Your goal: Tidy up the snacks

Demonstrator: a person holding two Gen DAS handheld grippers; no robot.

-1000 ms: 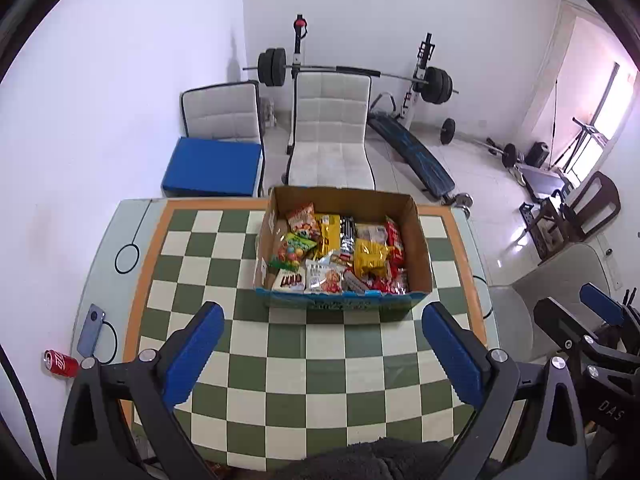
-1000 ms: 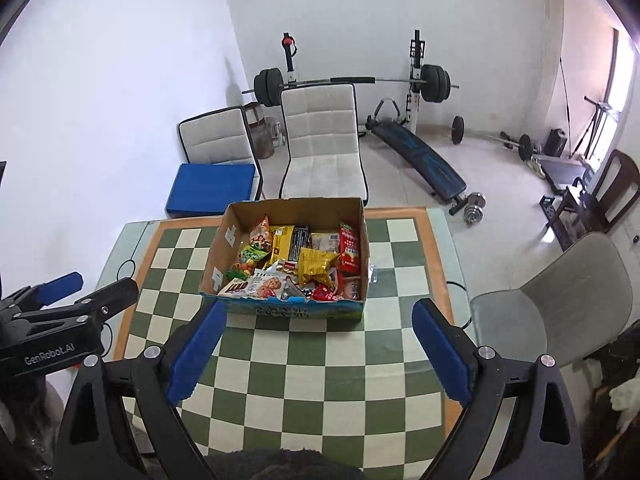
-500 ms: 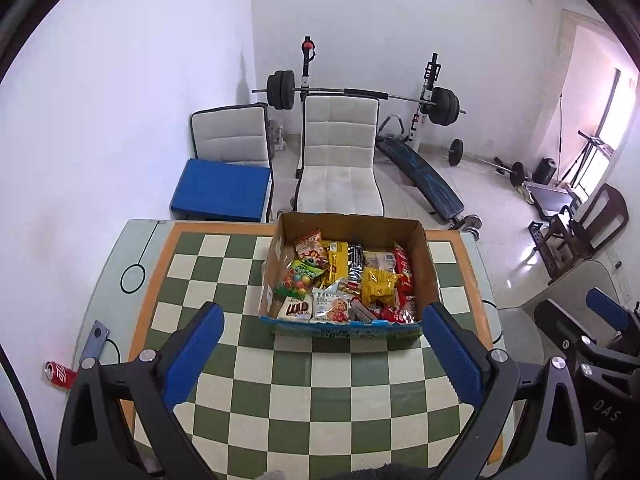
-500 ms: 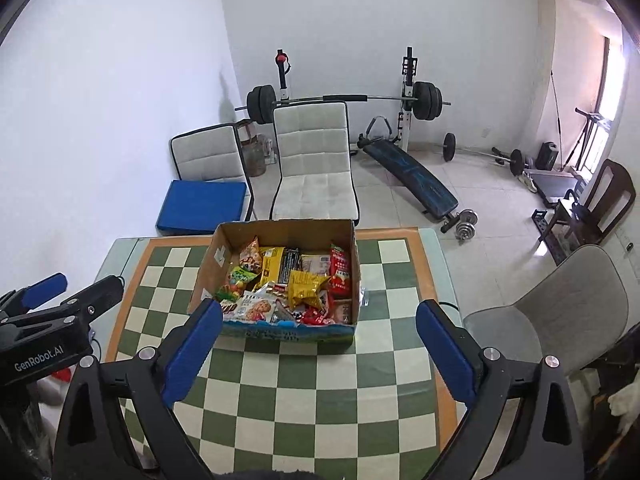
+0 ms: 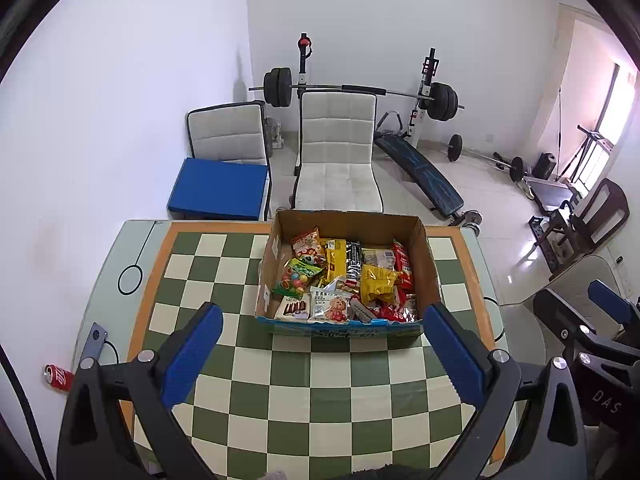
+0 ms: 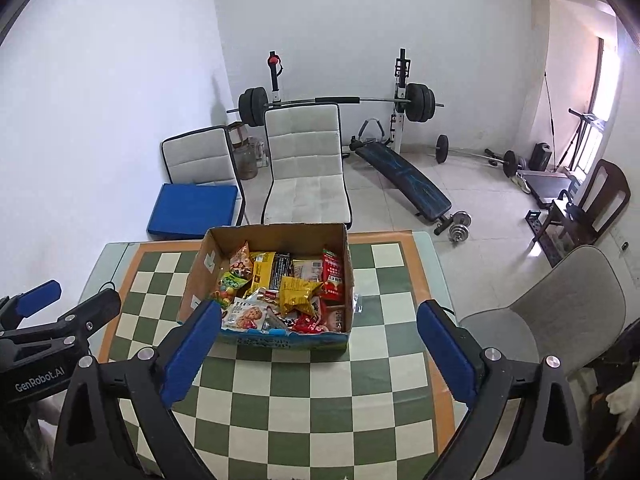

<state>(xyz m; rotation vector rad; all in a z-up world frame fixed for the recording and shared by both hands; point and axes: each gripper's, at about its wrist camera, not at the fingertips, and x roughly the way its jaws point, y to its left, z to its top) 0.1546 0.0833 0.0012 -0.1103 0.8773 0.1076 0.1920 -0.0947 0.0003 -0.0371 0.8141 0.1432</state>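
An open cardboard box [image 5: 427,256] stands at the far middle of the checkered table [image 5: 312,392], packed with several snack packets: a yellow bag [image 5: 378,282], a cookie pack [image 5: 330,307], a green candy bag [image 5: 296,278]. The same box [image 6: 200,268] shows in the right wrist view with the yellow bag [image 6: 298,294]. My left gripper [image 5: 322,344] hovers open above the near table, nothing between its blue pads. My right gripper [image 6: 318,342] is likewise open and empty, short of the box. Each gripper shows at the edge of the other's view.
A phone [image 5: 93,342] with a cable and a red can [image 5: 58,376] lie near the table's left edge. White chairs [image 5: 338,160], a blue cushion [image 5: 218,190] and a barbell rack [image 5: 360,92] stand beyond the table. A grey chair [image 6: 560,320] is to the right.
Both grippers have tilted up and drawn back a little, so the box sits lower in both views. Their jaws stay open; nothing was picked up.
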